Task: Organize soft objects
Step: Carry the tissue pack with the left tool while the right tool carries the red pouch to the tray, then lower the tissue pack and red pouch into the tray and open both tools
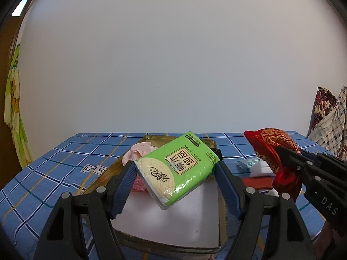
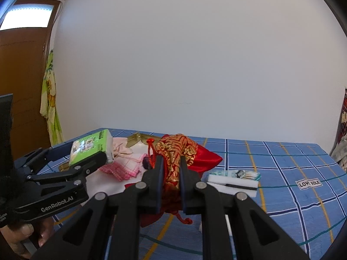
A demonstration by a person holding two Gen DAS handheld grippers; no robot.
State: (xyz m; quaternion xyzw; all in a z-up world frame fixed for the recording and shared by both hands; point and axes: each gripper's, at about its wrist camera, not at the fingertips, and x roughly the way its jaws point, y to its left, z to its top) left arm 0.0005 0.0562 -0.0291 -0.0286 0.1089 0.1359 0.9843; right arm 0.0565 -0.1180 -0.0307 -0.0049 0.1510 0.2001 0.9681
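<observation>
Left gripper [image 1: 175, 173] was seen clamped across the tissue pack [image 1: 176, 169], held tilted above the gold tray [image 1: 223, 227]; right gripper [image 2: 171, 169], clenched on the red pouch [image 2: 177, 151], was held beside that tray.

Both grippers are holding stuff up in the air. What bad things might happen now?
1. The green tissue pack hangs tilted in the left gripper, gripped near one end, so it might slip or twist loose above the gold tray.
2. The right gripper pinches only a narrow bunch of the red and gold pouch; the silky cloth may slide out.
3. The pouch's cord dangles low and might snag things on the blue checked cloth.
</observation>
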